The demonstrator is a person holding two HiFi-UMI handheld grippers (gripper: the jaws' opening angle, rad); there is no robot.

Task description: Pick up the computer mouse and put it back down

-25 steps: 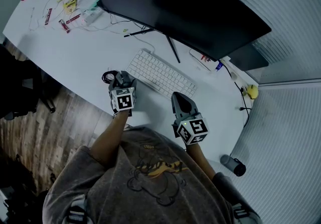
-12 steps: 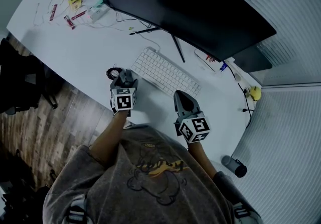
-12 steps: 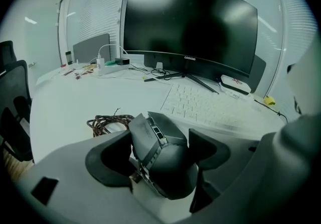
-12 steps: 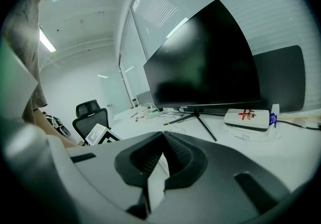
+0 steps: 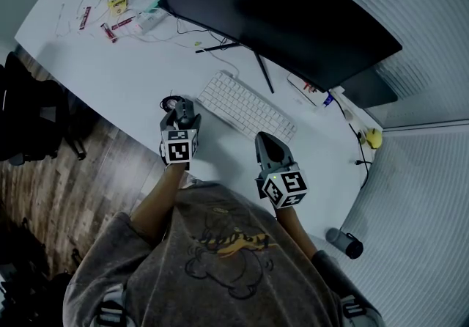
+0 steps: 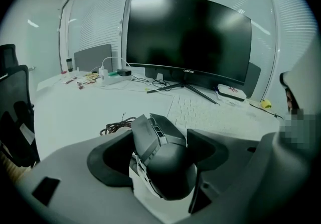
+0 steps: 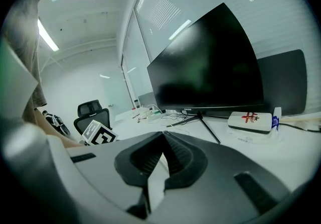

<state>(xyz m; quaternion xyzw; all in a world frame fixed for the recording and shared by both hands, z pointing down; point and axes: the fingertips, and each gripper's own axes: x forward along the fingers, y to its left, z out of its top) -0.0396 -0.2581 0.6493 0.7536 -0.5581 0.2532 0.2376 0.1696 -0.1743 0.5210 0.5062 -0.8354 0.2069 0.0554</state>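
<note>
- Dark grey computer mouse [image 6: 165, 165] sits tilted between the closing jaws of the left gripper [image 6: 160, 137], pads against its sides, just beside the white keyboard [image 5: 245, 107].
- Right gripper [image 7: 161, 140]: jaws together, empty.

Open desk [image 5: 110, 76] left of mouse [image 6: 163, 162], keyboard [image 5: 245, 107] close right
</note>
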